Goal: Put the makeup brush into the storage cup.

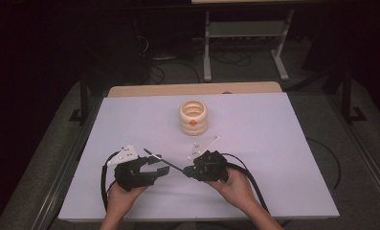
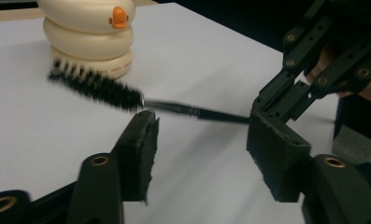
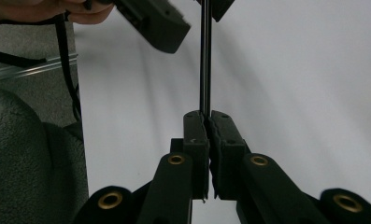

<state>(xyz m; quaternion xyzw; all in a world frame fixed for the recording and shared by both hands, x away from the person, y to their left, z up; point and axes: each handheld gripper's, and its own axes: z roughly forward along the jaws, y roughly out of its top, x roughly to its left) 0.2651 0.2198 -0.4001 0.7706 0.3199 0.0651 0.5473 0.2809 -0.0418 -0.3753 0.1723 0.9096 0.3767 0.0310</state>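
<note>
A black bottle brush (image 1: 156, 158) hangs just above the white table (image 1: 273, 143). Its bristled end (image 2: 96, 87) points towards a cream ringed holder (image 1: 193, 117) with an orange dot. My right gripper (image 3: 207, 122) is shut on the end of the brush's thin shaft (image 3: 205, 56); in the high view it (image 1: 187, 171) sits at the centre front. My left gripper (image 2: 206, 154) is open, and the shaft (image 2: 197, 112) crosses the gap just past its jaw tips without touching. From above, the left gripper (image 1: 159, 166) lies left of the right one.
The holder (image 2: 89, 37) stands upright mid-table, beyond the brush tip. Cables trail from both grippers towards the front edge. The table's left edge and grey floor (image 3: 29, 154) show in the right gripper view. A desk frame (image 1: 245, 43) stands behind the table.
</note>
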